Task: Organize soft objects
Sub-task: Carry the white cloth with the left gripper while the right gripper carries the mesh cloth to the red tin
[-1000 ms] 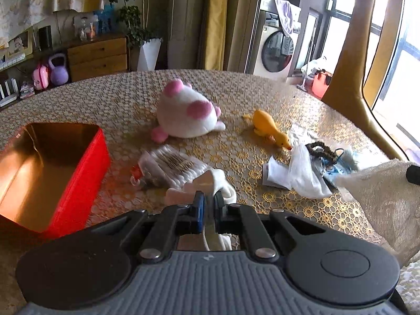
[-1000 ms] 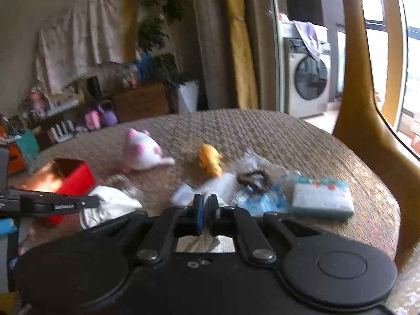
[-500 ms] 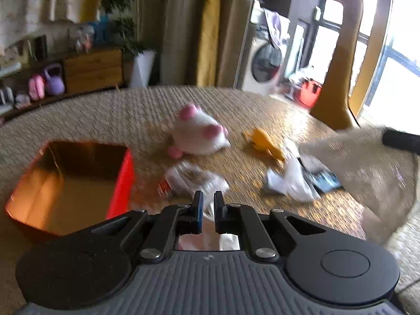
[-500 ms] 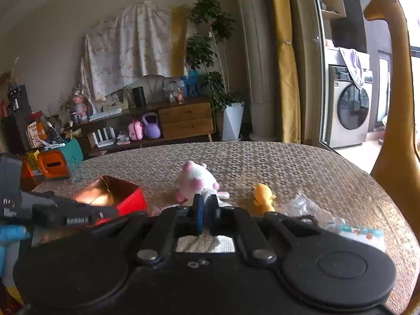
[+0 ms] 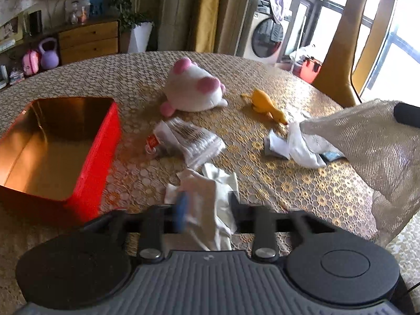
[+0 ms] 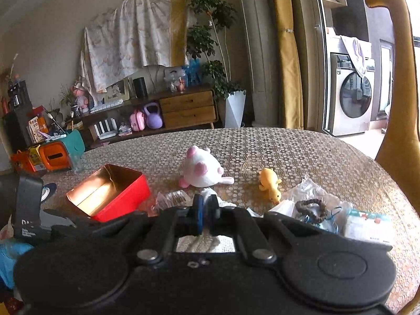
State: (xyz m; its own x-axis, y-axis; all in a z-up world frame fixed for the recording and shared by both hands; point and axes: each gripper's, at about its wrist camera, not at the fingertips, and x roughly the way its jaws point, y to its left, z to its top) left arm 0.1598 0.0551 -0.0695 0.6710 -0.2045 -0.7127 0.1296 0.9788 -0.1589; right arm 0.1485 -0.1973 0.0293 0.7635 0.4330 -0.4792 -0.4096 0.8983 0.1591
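My left gripper is open, its fingers blurred, with a crumpled white cloth lying between them on the table. My right gripper is shut on a beige mesh bag, which hangs at the right of the left wrist view; a strip of the mesh bag shows under the right fingers. A white and pink plush toy and a yellow rubber duck lie farther back. The plush toy and the duck also show in the right wrist view.
An open red tin box stands at the left, and the box also shows in the right wrist view. A plastic packet, white cloths, a dark hair tie and a tissue pack lie on the gold-patterned table.
My left gripper has opened and the white cloth has dropped out onto the table. My right gripper has lifted with the mesh bag.
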